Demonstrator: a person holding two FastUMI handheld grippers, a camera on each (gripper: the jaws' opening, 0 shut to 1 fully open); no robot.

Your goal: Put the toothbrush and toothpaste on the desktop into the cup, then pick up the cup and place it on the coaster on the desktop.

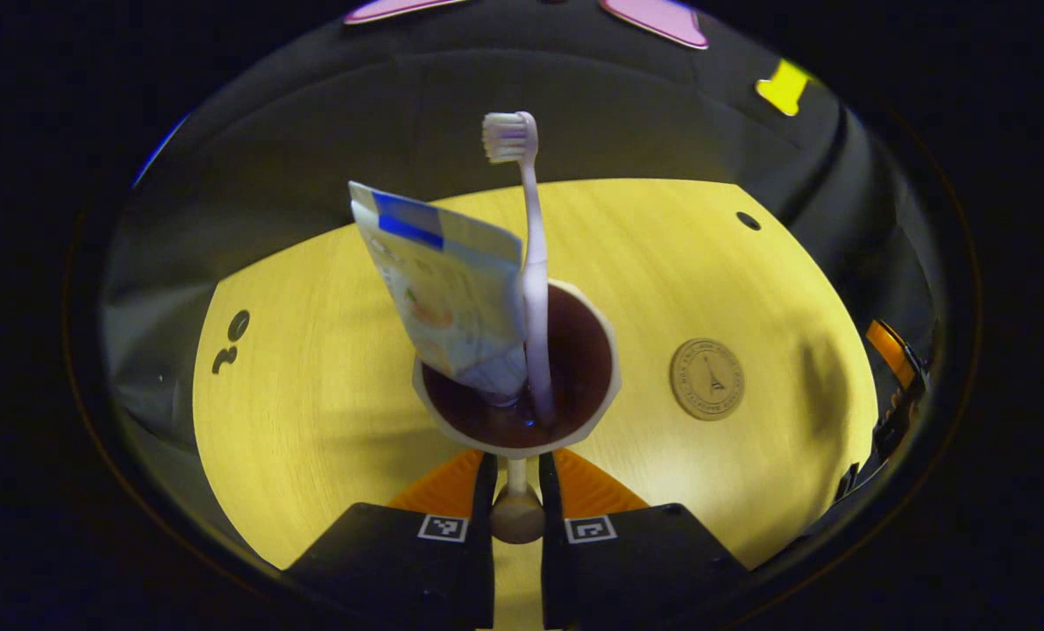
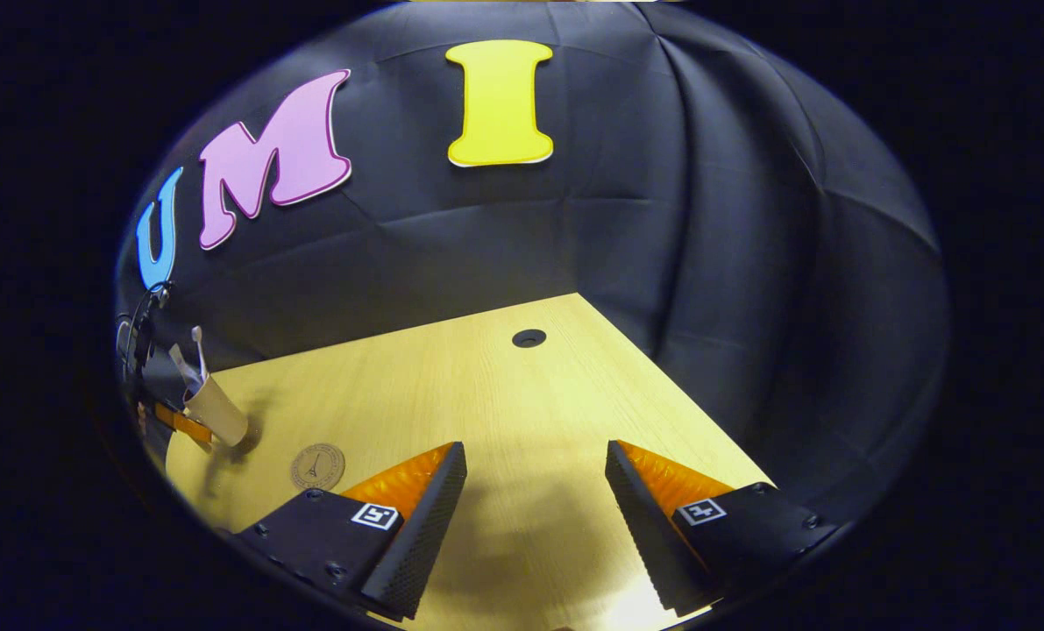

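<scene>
Left gripper (image 1: 516, 491): both fingers are pressed in on the cup's handle, a thin stem ending in a rounded knob, pinched in the narrow gap between them. Gripping the handle rather than the rim leaves the mouth of the cup free for what stands in it.
Cup (image 1: 522, 377): pale outside, dark inside, seen from above just ahead of the left gripper. In the right gripper view it hangs tilted above the desktop with its shadow beneath, so I judge it lifted, not resting.
Toothbrush (image 1: 530, 263): stands in the cup, bristles up, leaning on the far rim; its length keeps it propped against the wall.
Toothpaste (image 1: 451, 289): a flat tube, one end down in the cup beside the brush, touching it and tilted away from it.
Coaster (image 1: 706, 379): a round brown disc flat on the desktop, near the cup and to its right in the left gripper view, nothing on it.
Desktop (image 1: 311, 412): pale wood, with a small dark hole near its far edge.
Right gripper (image 2: 535, 517): fingers spread wide, nothing between them, held low over the desktop well apart from the cup, out of the way.
Step in hand: both items are in, so the carry to the coaster is what remains; the tilt could let the tube tip out.
</scene>
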